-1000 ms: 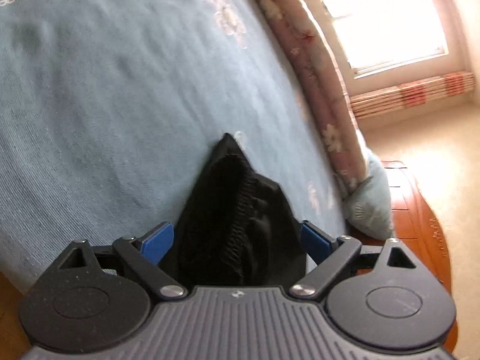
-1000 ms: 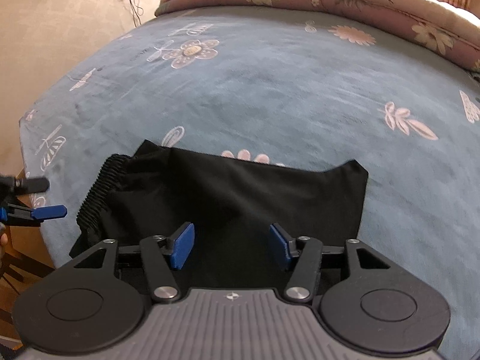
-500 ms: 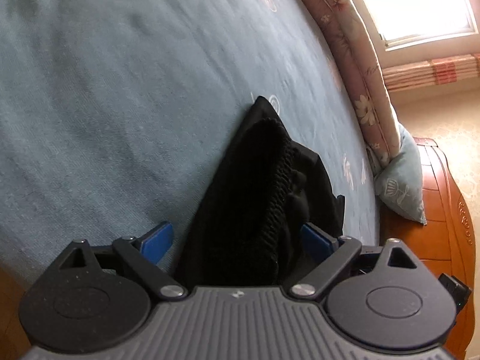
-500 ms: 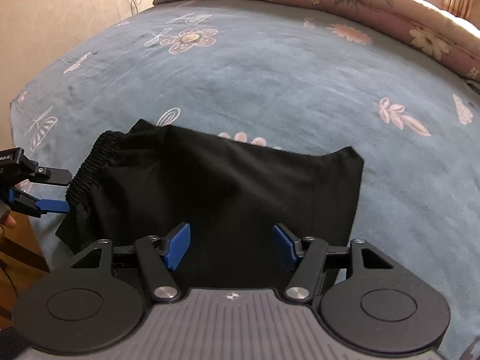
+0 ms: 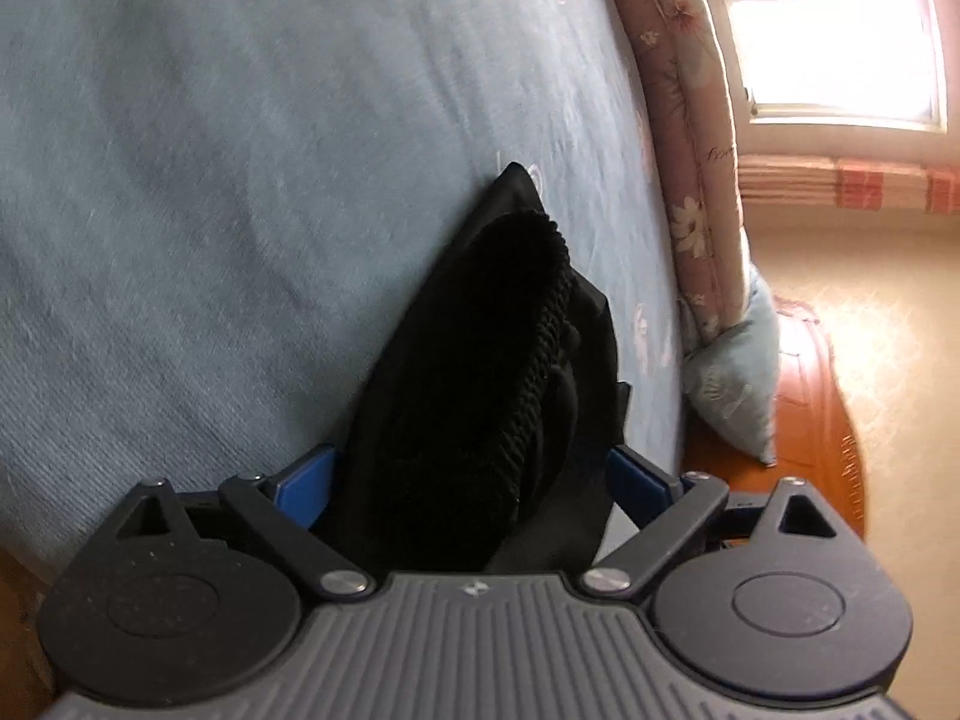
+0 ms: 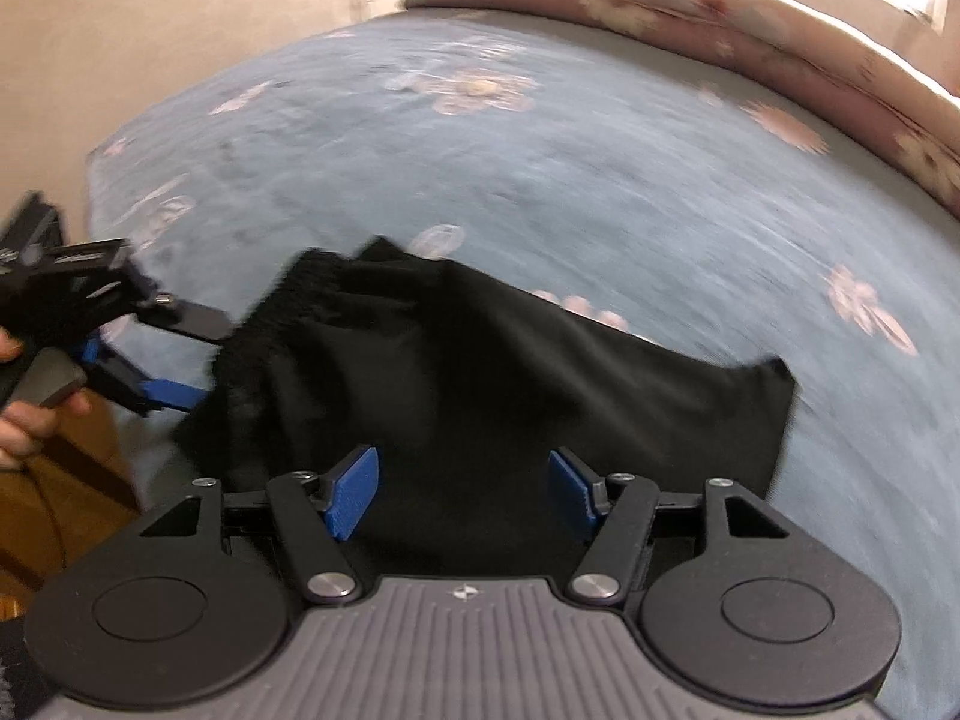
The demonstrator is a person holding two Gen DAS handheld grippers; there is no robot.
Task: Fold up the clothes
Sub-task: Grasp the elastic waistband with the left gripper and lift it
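Black shorts (image 6: 510,390) lie folded on the blue bedspread (image 6: 600,180), with the ribbed waistband (image 6: 312,276) at their left end. In the left wrist view the shorts (image 5: 480,360) rise edge-on between the blue pads of my left gripper (image 5: 471,480), which stands wide and does not pinch them. From the right wrist view that left gripper (image 6: 198,360) reaches in at the waistband edge, one finger above and one below. My right gripper (image 6: 465,489) hovers over the near middle of the shorts, its jaws opening, with nothing pinched between them.
A pink floral quilt (image 6: 720,18) is rolled along the far side of the bed. A small blue pillow (image 5: 732,390) rests against the wooden bed frame (image 5: 816,420) under a bright window (image 5: 840,30). A person's hand (image 6: 24,420) holds the left gripper.
The left gripper sank toward the bed and rolled, closing in on the waistband. The right gripper slid sideways over the shorts and its jaws widened a little. The shorts stayed in place.
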